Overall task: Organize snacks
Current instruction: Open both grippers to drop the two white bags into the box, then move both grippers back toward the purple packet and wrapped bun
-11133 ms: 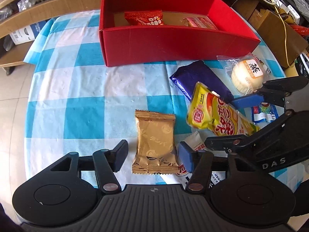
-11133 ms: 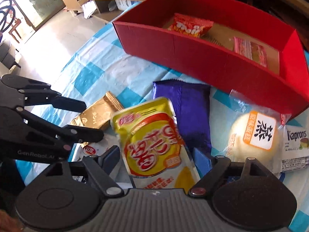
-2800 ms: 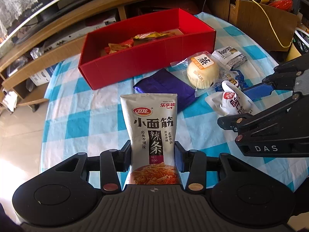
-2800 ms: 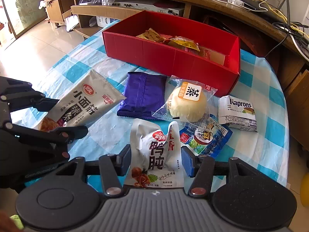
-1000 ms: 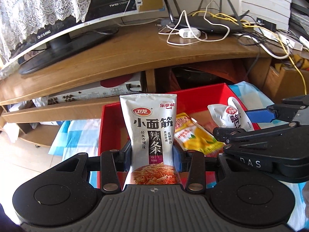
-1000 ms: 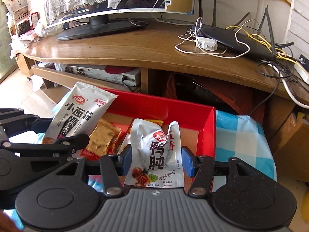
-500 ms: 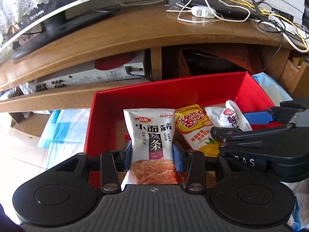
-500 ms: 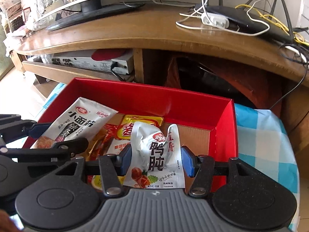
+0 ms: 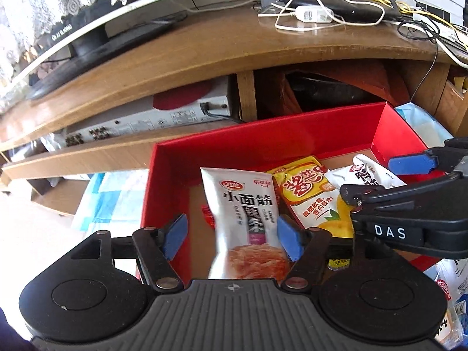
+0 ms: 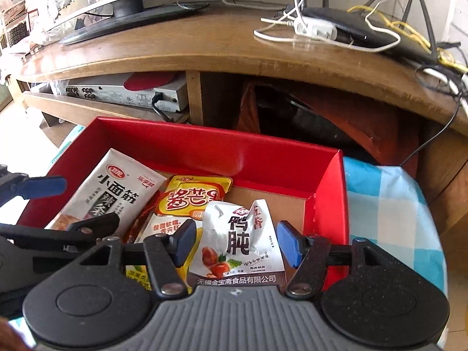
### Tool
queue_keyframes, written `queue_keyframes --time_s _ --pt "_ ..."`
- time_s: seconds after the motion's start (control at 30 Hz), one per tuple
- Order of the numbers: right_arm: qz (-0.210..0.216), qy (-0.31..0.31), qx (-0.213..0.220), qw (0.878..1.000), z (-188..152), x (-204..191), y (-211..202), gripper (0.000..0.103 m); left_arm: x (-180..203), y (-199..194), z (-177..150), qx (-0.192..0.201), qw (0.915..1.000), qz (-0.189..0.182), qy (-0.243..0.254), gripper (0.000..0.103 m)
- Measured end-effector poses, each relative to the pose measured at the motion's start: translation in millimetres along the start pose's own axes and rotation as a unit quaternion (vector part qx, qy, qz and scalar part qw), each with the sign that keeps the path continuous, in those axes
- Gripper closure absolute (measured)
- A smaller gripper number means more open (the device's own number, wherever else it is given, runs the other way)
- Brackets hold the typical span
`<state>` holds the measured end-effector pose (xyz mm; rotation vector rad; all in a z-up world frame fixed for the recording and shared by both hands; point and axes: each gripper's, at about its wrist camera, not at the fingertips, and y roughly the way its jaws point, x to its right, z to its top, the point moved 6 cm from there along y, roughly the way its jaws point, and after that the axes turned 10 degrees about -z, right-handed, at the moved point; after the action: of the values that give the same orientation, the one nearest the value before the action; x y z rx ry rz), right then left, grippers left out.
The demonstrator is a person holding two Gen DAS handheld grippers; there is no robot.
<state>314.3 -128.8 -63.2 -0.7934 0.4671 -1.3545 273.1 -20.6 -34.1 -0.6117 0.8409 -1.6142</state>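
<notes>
I am looking down along both grippers into the red box point(image 9: 263, 143), which is sitting on the table point(image 10: 389, 193) under its blue-and-white checked cloth, in front of a wooden TV stand point(image 9: 204, 46).

The left gripper point(image 9: 232, 235) is hanging over the left half of the box, and its jaws are opening. The white spicy-strip packet point(image 9: 245, 219) is lying between the blue fingers point(image 9: 175, 235); there is a clear gap on the left side, and on the right the packet's edge is just beside the pad, so I am reading it as released. Its lower end looks blurred. The packet is inside the box, leaning over a red wrapper on the cardboard floor.

The right gripper point(image 10: 235, 241) is hanging over the right half of the box, and its jaws are opening too. The white duck-gizzard packet point(image 10: 238, 239) is sitting between its fingers point(image 10: 288, 242) with space showing on both sides, so nothing is gripping it. It is resting inside the box, partly over the yellow mango packet point(image 10: 187, 204), which is lying between the two white packets and touching both.

In the left view, more wrapped snacks point(image 9: 452, 280) are lying outside the box at the lower right edge, too cut off to tell apart.
</notes>
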Motion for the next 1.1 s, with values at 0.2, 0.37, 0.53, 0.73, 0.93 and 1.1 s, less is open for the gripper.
queue_keyframes --time_s 0.2,0.37,0.53,0.73,0.93,1.1 --pt "-0.016 -0.007 0.017 1.000 3 2 -18 0.028 3 -18 2 0.016 0.9998 0.009 0.011 0.022" --pt "-0.019 -0.005 0.023 1.000 1 6 -32 0.025 10 -31 -1 0.025 0.9992 0.012 0.030 0.017" --pt "-0.019 -0.006 0.027 0.999 -3 6 -49 0.023 20 -45 -9 0.019 0.9990 0.001 0.041 0.015" --pt "-0.014 -0.011 0.023 1.000 -17 6 -73 0.022 27 -63 -25 0.005 0.9991 -0.029 0.031 0.012" --pt "-0.004 -0.016 0.006 1.000 -40 4 -95 0.022 33 -75 -50 -0.021 0.9980 -0.056 0.019 0.011" --pt "0.006 -0.018 -0.010 1.000 -59 2 -111 0.022 41 -82 -72 -0.043 0.9963 -0.072 0.019 0.010"
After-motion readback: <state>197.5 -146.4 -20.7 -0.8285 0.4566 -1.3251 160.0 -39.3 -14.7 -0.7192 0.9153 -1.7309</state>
